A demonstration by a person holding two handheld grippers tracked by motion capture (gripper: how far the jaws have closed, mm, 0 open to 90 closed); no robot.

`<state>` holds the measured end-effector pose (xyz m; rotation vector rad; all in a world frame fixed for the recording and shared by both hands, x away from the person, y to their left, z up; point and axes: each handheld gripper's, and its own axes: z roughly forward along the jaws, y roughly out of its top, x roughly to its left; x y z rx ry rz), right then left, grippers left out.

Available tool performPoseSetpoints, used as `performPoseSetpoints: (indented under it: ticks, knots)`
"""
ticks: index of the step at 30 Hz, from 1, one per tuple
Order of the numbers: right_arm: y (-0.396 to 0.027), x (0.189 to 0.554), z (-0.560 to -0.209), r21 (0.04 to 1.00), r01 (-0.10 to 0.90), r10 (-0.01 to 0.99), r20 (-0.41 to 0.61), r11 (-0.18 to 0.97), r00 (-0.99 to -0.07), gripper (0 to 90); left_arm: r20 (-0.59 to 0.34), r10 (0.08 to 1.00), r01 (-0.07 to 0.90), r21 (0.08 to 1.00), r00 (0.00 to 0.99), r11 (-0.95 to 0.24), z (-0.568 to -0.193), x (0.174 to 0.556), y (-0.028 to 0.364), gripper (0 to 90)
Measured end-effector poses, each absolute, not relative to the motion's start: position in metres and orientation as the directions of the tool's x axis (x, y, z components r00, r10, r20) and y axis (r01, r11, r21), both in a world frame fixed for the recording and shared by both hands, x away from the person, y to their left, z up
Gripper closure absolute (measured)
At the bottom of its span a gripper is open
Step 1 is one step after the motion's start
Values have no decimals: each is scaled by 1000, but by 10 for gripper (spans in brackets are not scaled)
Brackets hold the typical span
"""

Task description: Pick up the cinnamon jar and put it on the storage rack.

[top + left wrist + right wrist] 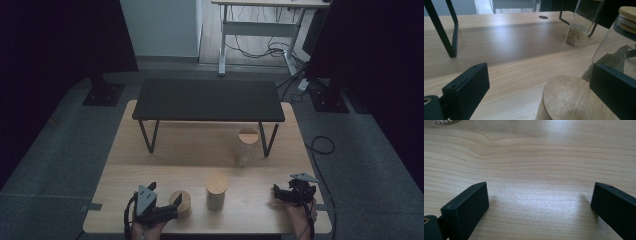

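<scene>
Your left gripper [172,204] sits low at the near edge of the wooden worktop [150,170], and its jaws stand wide apart with nothing held between them. Just ahead of it, partly between the jaw tips, is a short jar with a wooden lid [180,202]; in the left gripper view that lid [571,98] rises from below, close to the right-hand jaw, and you cannot tell whether the jaw touches it. Just past it on that same side stands a taller glass jar with a wooden lid [216,191], holding what look like dried leaves [616,58]. Farther ahead of this gripper, well apart, a third glass jar [245,147] with pale grain in its bottom [576,37] stands beside a leg of the black shelf stand [207,100] that straddles the far half of the worktop.

Your right gripper [286,192] rests near the same near edge, well apart from the left one, with the tall jar between the two. Its jaws are also spread wide and empty; in the right gripper view they frame bare wood [536,182], seemingly touching or just above the surface. At the top corner of that view, ahead of the left-hand jaw, the base of a jar with pale contents [442,121] just shows.
</scene>
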<state>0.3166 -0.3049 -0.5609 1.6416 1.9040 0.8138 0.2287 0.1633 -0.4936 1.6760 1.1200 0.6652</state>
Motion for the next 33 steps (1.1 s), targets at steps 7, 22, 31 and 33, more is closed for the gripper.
performPoseSetpoints:
  ticks: [7, 22, 31, 33]
  knots:
    - [-305, 317, -561, 714, 693, 988, 14, 97, -153, 9, -66, 902, 363, 926, 426, -104, -493, 227, 157, 24]
    - [-305, 317, -561, 714, 693, 988, 14, 97, -153, 9, -52, 885, 373, 917, 463, -141, -497, 226, 142, 24]
    - [-305, 317, -561, 714, 693, 988, 15, 97, -153, 9, -38, 881, 385, 907, 472, -168, -503, 227, 136, 25]
    - [-305, 317, -561, 714, 693, 988, 15, 96, -153, 9, -36, 880, 388, 905, 474, -172, -505, 228, 135, 26]
